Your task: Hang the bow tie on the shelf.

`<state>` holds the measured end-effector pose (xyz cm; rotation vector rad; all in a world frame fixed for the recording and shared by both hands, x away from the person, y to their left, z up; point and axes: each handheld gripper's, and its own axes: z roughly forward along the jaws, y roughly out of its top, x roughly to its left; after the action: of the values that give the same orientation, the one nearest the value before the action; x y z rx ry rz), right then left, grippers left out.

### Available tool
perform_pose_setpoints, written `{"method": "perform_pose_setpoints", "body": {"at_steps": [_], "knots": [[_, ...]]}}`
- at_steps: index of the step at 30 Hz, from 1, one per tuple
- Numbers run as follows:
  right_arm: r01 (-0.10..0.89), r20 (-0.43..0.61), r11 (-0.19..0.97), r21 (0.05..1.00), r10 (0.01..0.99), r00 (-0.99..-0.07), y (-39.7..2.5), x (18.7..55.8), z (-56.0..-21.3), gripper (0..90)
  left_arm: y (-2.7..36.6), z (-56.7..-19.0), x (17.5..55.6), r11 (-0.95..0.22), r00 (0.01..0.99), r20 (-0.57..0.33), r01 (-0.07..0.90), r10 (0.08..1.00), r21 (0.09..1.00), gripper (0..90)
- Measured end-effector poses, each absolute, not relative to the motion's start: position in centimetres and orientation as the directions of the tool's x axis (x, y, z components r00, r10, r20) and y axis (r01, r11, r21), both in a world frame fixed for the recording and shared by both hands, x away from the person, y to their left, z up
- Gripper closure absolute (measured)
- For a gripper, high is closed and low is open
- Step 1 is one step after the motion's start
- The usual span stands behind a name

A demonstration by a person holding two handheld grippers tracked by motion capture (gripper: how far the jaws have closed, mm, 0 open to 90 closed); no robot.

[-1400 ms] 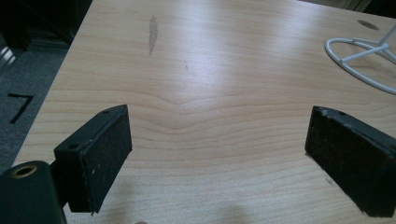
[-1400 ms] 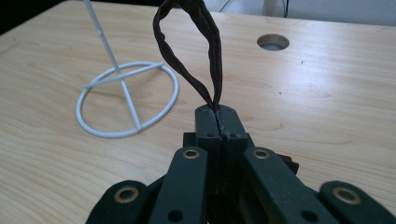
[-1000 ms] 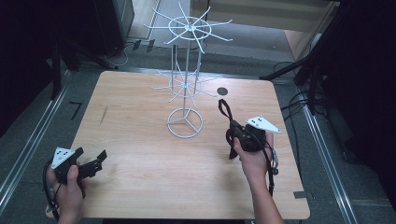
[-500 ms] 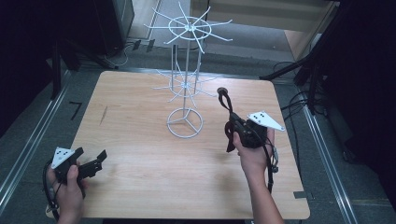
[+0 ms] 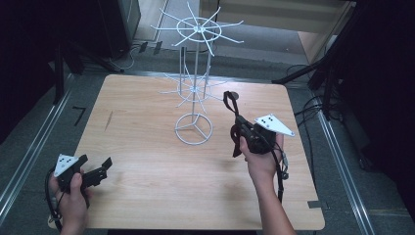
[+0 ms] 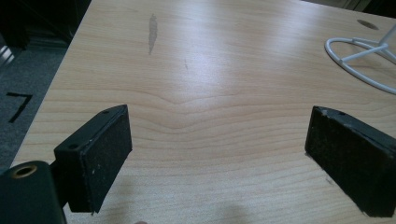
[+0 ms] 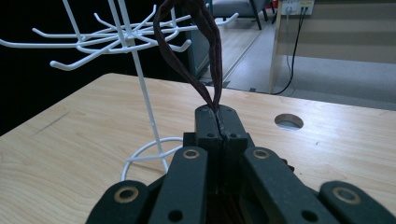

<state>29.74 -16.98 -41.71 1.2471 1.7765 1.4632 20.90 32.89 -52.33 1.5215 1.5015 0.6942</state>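
A white wire rack [image 5: 195, 73] with two tiers of radial hooks stands on a ring base at the table's back middle. My right gripper [image 5: 237, 116] is raised to the right of the rack, shut on a dark loop strap [image 5: 228, 100] that rises from its jaws. In the right gripper view the dark loop strap [image 7: 205, 60] climbs from between the closed jaws, with the rack's hooks [image 7: 112, 37] to the left at about the same height. My left gripper [image 5: 105, 166] rests low at the table's front left, open, with bare wood between its pads [image 6: 100, 154].
The wooden table [image 5: 147, 196] has a round cable hole [image 7: 288, 122] near its back right. Metal rails run along both sides on the floor. Cables and dark stands lie behind and to the right of the table.
My right gripper has lifted and tilted up with the strap, moving it slightly toward the rack. The left gripper has stayed in place.
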Motion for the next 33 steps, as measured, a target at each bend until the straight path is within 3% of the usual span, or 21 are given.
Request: {"method": "perform_pose_setpoints", "body": {"at_steps": [33], "knots": [[0.405, 0.179, 0.029, 0.914, 0.867, -0.465, -11.7, 33.0, -44.2, 90.0, 32.9, -52.3, 21.0, 0.099, 0.120, -0.182, 0.499, 0.976, 0.861, 8.3]]}}
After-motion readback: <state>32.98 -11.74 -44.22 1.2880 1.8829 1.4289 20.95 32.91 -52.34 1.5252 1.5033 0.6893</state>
